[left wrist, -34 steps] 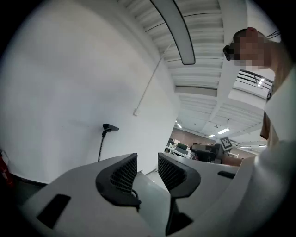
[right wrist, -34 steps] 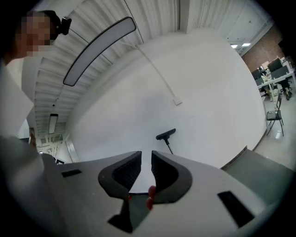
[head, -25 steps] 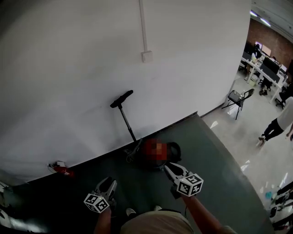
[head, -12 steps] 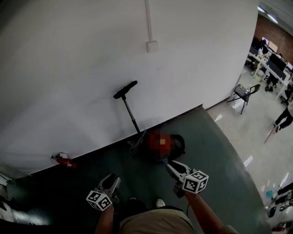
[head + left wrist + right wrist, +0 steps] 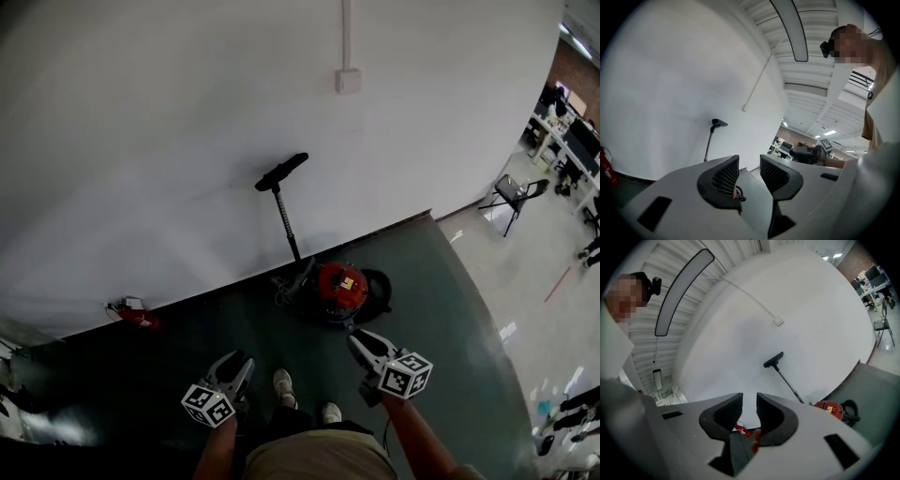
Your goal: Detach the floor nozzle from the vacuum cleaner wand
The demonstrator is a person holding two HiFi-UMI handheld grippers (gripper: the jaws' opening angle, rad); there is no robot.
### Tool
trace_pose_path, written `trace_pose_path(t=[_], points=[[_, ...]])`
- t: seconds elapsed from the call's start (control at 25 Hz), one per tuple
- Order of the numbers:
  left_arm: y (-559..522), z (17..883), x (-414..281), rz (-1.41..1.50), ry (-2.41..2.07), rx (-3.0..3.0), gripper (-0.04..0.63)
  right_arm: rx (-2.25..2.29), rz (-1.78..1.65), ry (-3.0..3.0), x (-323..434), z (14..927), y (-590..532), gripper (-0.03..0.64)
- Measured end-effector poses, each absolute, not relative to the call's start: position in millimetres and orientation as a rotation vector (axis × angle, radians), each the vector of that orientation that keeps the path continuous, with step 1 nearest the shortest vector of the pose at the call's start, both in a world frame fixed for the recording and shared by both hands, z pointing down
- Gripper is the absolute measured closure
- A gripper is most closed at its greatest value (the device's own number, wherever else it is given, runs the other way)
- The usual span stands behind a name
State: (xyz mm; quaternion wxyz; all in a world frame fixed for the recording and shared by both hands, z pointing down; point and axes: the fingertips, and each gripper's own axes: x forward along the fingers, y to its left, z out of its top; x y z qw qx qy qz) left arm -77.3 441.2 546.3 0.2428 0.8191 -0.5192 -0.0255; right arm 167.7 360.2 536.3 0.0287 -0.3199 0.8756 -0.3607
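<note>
A red canister vacuum [image 5: 339,289] stands on the dark floor by the white wall. Its thin wand [image 5: 286,225] leans up against the wall, with the black floor nozzle [image 5: 281,172] at the top end. My left gripper [image 5: 236,364] and right gripper [image 5: 359,340] are held low in front of me, short of the vacuum, both shut with nothing between their pads. The left gripper view shows the nozzle [image 5: 719,123] far off beyond my left gripper [image 5: 749,165]. In the right gripper view the nozzle [image 5: 773,360], wand and canister [image 5: 830,408] lie ahead of my right gripper [image 5: 749,406].
A red fire extinguisher [image 5: 131,315] lies at the foot of the wall to the left. A wall box [image 5: 348,81] with conduit sits above the nozzle. A folding chair [image 5: 512,195] and office desks stand far right on the pale floor. My shoes [image 5: 283,382] show between the grippers.
I have stepped closer to the vacuum, which now sits nearer the view's middle. Both grippers moved forward and slightly down. My shoes have come into view; the walking person at right is gone.
</note>
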Motion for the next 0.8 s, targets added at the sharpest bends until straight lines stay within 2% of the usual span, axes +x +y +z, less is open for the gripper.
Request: trace_pose_path(t=[0.8], points=[[287.4, 555.9, -227.4, -0.13, -1.269, 2.303, 0.463, -1.128, -1.017, 2.718, 15.8, 520.6, 228.6, 0.537]])
